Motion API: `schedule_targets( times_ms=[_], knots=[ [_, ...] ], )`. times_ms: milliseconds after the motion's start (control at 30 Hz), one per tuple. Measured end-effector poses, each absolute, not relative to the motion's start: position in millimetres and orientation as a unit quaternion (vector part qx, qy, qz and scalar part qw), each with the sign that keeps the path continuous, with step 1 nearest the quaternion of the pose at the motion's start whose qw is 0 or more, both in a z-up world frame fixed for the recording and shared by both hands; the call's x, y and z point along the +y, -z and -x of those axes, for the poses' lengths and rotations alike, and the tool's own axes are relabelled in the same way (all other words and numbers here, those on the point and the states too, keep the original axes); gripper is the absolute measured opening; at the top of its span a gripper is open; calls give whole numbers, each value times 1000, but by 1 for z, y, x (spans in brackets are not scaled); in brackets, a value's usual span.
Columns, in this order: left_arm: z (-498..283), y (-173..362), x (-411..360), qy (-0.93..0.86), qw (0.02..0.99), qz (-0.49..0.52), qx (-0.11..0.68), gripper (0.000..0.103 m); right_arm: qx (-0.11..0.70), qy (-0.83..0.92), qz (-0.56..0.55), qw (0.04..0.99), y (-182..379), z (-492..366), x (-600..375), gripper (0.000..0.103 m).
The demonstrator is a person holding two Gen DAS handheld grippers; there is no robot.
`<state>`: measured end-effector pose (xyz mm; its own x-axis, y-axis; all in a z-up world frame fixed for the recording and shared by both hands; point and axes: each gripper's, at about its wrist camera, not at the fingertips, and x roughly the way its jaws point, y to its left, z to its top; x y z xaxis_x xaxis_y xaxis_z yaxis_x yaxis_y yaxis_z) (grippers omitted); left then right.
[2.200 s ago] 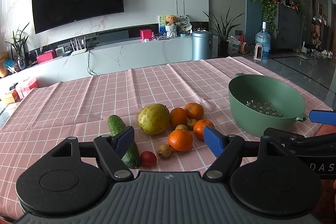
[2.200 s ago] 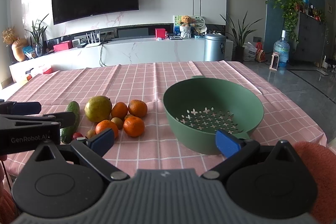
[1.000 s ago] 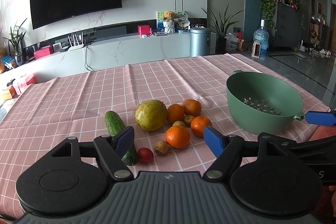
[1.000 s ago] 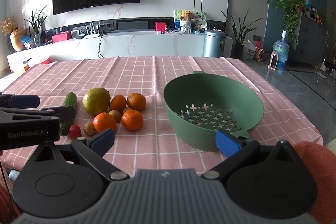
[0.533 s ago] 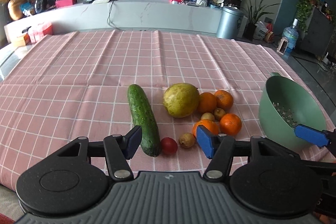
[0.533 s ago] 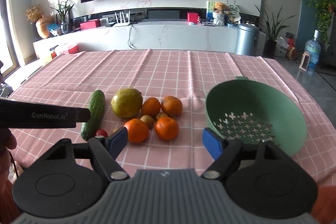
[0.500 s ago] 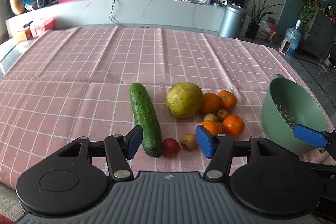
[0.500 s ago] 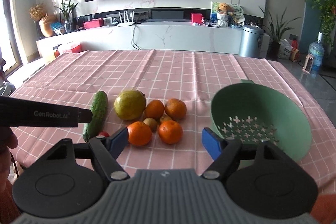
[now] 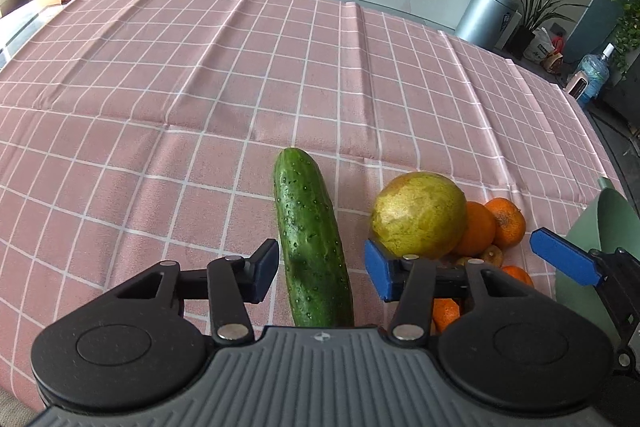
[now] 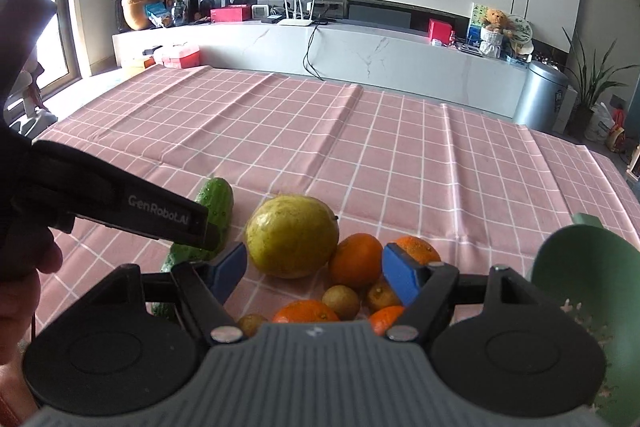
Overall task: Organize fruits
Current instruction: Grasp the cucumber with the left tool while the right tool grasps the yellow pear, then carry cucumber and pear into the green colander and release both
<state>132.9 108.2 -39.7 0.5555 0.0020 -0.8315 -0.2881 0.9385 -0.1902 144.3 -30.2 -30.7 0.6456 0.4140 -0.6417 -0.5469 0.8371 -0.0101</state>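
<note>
A green cucumber [image 9: 312, 239] lies on the pink checked cloth. My left gripper [image 9: 322, 269] is open, its two fingers on either side of the cucumber's near half, apart from it. A big yellow-green pomelo-like fruit [image 9: 418, 215] sits right of it, with several oranges [image 9: 476, 229] and small brown fruits behind. My right gripper [image 10: 314, 269] is open above this pile, the yellow fruit [image 10: 292, 237] and an orange [image 10: 356, 259] between its fingers. The green colander [image 10: 576, 267] stands at the right. The cucumber [image 10: 214, 205] is partly hidden by the left gripper's arm.
The cloth-covered table [image 9: 200, 87] stretches far and left of the fruit. The colander's rim [image 9: 608, 203] shows at the right edge of the left wrist view. A white TV bench [image 10: 360, 51] and a grey bin [image 10: 546, 95] stand beyond the table.
Both grippers have moved forward and down toward the fruit. The left one now straddles the cucumber; the right one has shifted left from the colander to over the pile.
</note>
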Motion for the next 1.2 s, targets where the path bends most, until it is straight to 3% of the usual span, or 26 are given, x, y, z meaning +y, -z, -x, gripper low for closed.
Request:
schedule_targets(
  times_ms=[267,400,600,800,1200],
  knots=[
    [-142,52,120,-81,860,178,471,53,314,-288,136,894,47,-162,-13,72],
    [-142,55,128,-66,856,208,468,43,310,-295,148,892,54,-167,-4,72],
    [-136,46,135,-76,860,207,461,39,312,-295,148,891,60,-171,1,72],
    [-142,51,129,-62,862,185,468,44,315,-297,157,888,64,-173,6,70],
    [-144,63,131,-35,856,207,472,43,303,-299,175,888,70,-170,11,68]
  ],
)
